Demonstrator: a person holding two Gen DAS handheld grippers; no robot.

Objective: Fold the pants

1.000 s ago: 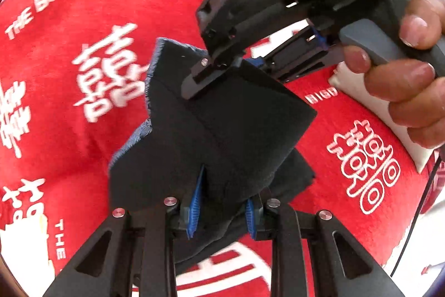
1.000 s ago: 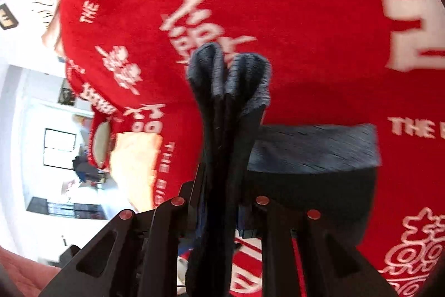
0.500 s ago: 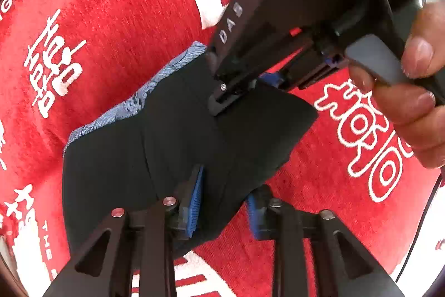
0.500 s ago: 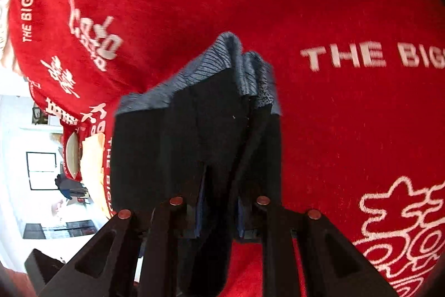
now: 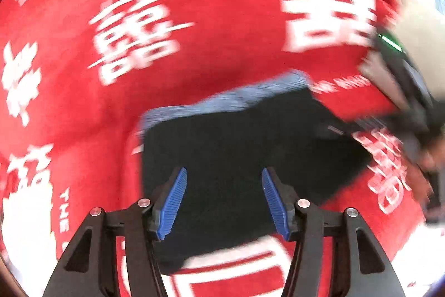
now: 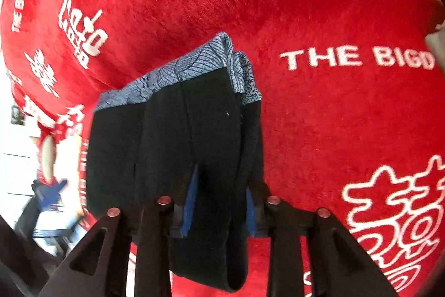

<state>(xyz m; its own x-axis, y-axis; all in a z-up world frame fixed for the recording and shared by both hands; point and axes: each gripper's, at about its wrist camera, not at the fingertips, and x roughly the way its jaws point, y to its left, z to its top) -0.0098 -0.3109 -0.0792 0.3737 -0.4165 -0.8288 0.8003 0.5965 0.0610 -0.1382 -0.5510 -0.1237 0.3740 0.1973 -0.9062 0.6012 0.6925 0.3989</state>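
The folded black pants [image 5: 239, 146] with a blue-grey patterned waistband [image 5: 222, 102] lie on the red blanket [image 5: 194, 18]. My left gripper [image 5: 224, 199] is open above them, blue pads [image 5: 175, 202] spread apart with nothing between. In the right wrist view my right gripper [image 6: 219, 202] stands with its jaws a little apart around a thick fold of the pants [image 6: 194, 130]. The waistband [image 6: 194, 68] points away from it. The right gripper and hand also show blurred at the right edge of the left wrist view [image 5: 403, 107].
The red blanket with white characters and "THE BIGDAY" lettering [image 6: 356, 57] covers the surface. Its edge and a bright room [image 6: 25, 157] show at the left of the right wrist view. A white surface [image 5: 417, 18] lies beyond the blanket at upper right.
My left gripper has let go of the pants, opened wide and pulled back. The pants have come down flat onto the blanket. The right gripper's jaws have loosened slightly on the fold.
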